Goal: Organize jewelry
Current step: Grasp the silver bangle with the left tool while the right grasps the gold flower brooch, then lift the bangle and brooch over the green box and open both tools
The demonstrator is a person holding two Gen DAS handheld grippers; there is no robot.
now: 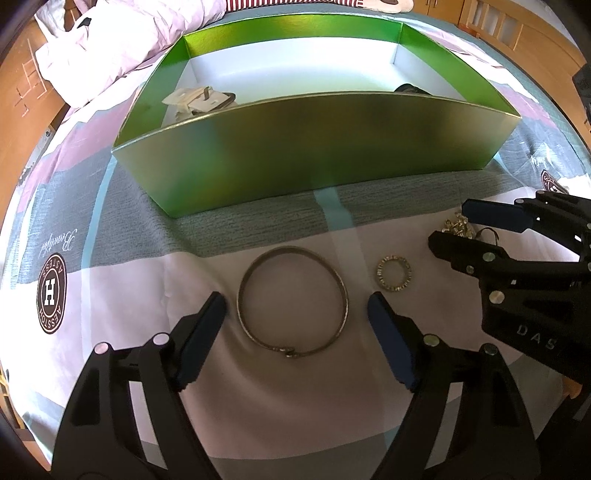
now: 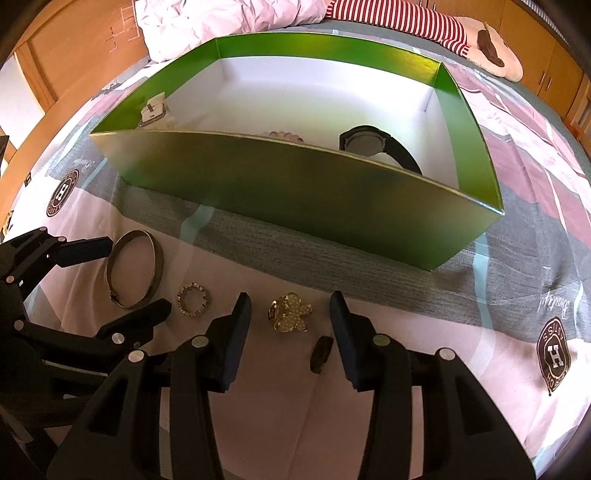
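A metal bangle (image 1: 291, 301) lies on the bedspread between the open fingers of my left gripper (image 1: 295, 306). It also shows in the right wrist view (image 2: 135, 269). A small studded ring (image 1: 394, 273) (image 2: 192, 294) lies just right of it. A gold flower-shaped brooch (image 2: 290, 312) lies between the open fingers of my right gripper (image 2: 291, 314), with a small dark ring (image 2: 320, 354) beside the right finger. The right gripper also shows in the left wrist view (image 1: 456, 225), open around the brooch (image 1: 456, 226). The green box (image 1: 317, 147) (image 2: 295, 184) stands behind.
The box holds a white clasp piece (image 1: 199, 99) (image 2: 152, 110), a black watch (image 2: 373, 144) and pink beads (image 2: 284, 136). A crumpled pink quilt (image 1: 122, 40) and a striped plush toy (image 2: 424, 26) lie behind the box. Wooden cupboards surround the bed.
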